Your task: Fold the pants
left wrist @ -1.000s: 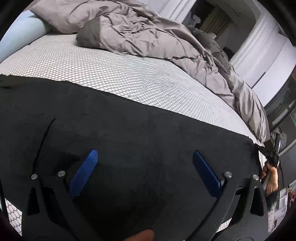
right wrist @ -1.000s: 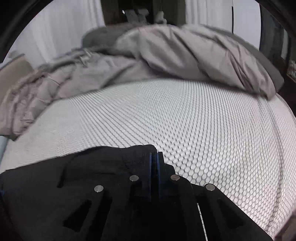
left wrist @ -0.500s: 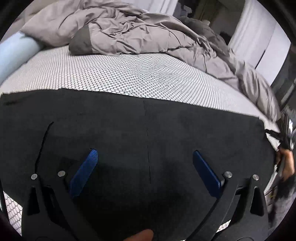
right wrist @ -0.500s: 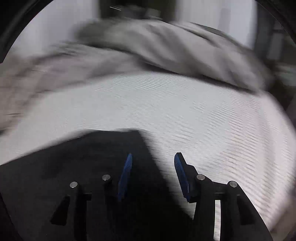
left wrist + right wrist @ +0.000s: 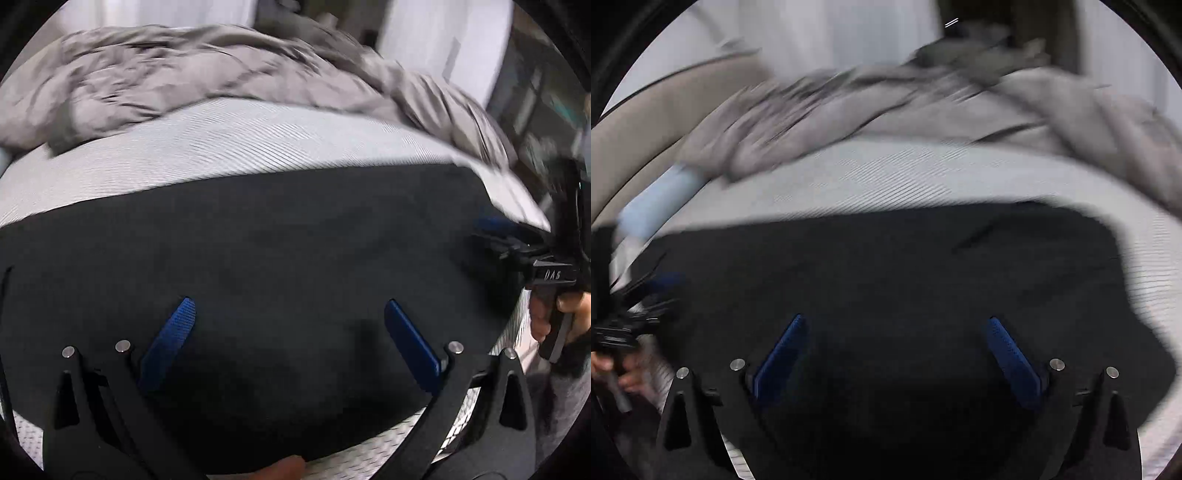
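Observation:
Black pants lie flat in a wide folded band across the white honeycomb-patterned mattress; they also fill the lower half of the right wrist view. My left gripper is open and empty, its blue fingers spread above the pants. My right gripper is open and empty above the pants. The right gripper also shows at the right edge of the left wrist view, by the end of the pants. The left gripper shows blurred at the left edge of the right wrist view.
A rumpled grey duvet is piled along the far side of the bed and runs down the right side. A light blue pillow lies at the far left. A beige headboard stands behind it.
My right gripper let go of the pants' corner, opened wide and drew back. Both views have swung, and the left gripper stayed open above the pants.

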Action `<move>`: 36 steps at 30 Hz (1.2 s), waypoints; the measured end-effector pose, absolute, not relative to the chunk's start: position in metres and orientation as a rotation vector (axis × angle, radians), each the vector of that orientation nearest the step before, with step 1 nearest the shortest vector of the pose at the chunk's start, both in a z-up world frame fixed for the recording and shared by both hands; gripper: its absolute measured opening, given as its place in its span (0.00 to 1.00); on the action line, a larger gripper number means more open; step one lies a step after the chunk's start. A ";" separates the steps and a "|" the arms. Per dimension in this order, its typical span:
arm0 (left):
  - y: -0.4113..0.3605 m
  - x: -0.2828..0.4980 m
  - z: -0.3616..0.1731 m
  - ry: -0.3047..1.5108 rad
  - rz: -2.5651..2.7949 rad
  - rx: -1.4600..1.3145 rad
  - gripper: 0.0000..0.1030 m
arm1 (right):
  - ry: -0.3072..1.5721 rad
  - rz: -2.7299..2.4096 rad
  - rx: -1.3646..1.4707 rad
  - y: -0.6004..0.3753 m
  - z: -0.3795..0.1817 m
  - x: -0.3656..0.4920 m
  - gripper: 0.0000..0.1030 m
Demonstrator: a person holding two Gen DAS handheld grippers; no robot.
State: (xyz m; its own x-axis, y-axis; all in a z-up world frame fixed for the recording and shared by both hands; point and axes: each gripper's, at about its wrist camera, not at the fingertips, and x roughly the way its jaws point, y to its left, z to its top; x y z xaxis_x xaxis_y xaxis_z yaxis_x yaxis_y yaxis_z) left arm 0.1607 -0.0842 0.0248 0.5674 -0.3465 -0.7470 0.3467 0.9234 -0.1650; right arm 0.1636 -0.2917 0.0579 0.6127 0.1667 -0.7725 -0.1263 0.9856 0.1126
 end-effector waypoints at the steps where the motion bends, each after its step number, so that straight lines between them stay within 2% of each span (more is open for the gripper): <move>1: -0.098 0.158 0.022 0.883 -0.431 0.049 0.99 | 0.920 0.220 0.032 -0.279 0.050 0.167 0.97; 4: -0.125 0.151 0.010 0.892 -0.417 0.171 0.99 | 0.989 0.261 -0.147 -0.250 0.027 0.169 0.96; 7: -0.127 0.150 0.000 0.927 -0.434 0.143 0.99 | 1.032 0.258 -0.229 -0.263 0.022 0.161 0.96; 12: -0.114 0.147 -0.002 0.932 -0.438 0.125 0.99 | 1.033 -0.028 -0.184 -0.361 0.037 0.147 0.96; 14: -0.114 0.149 -0.002 0.937 -0.431 0.137 0.99 | 1.024 -0.026 -0.065 -0.387 0.039 0.144 0.94; 18: -0.110 0.160 0.010 0.930 -0.429 0.079 0.99 | 0.983 -0.110 -0.170 -0.364 0.047 0.149 0.96; 23: -0.139 0.181 0.010 0.973 -0.474 0.072 0.99 | 0.936 0.074 -0.029 -0.315 0.050 0.168 0.96; 26: -0.148 0.195 -0.005 1.024 -0.426 0.089 0.99 | 0.991 0.173 -0.061 -0.282 0.034 0.190 0.96; 29: -0.137 0.201 -0.004 1.047 -0.408 0.087 0.99 | 1.050 0.138 -0.232 -0.275 0.019 0.206 0.97; 34: -0.086 0.204 -0.009 1.052 -0.267 0.073 0.99 | 1.037 -0.179 -0.209 -0.356 0.029 0.195 0.97; 36: -0.064 0.208 -0.010 1.048 -0.202 0.053 0.99 | 1.027 -0.127 -0.089 -0.379 0.032 0.189 0.97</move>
State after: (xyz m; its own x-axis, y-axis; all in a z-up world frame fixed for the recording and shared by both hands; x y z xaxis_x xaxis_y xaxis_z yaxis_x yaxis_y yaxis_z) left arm 0.2082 -0.0642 -0.0101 0.4828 -0.1403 -0.8644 0.1911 0.9802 -0.0524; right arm 0.1894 -0.3785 0.0324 0.5114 -0.1467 -0.8467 0.0634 0.9891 -0.1331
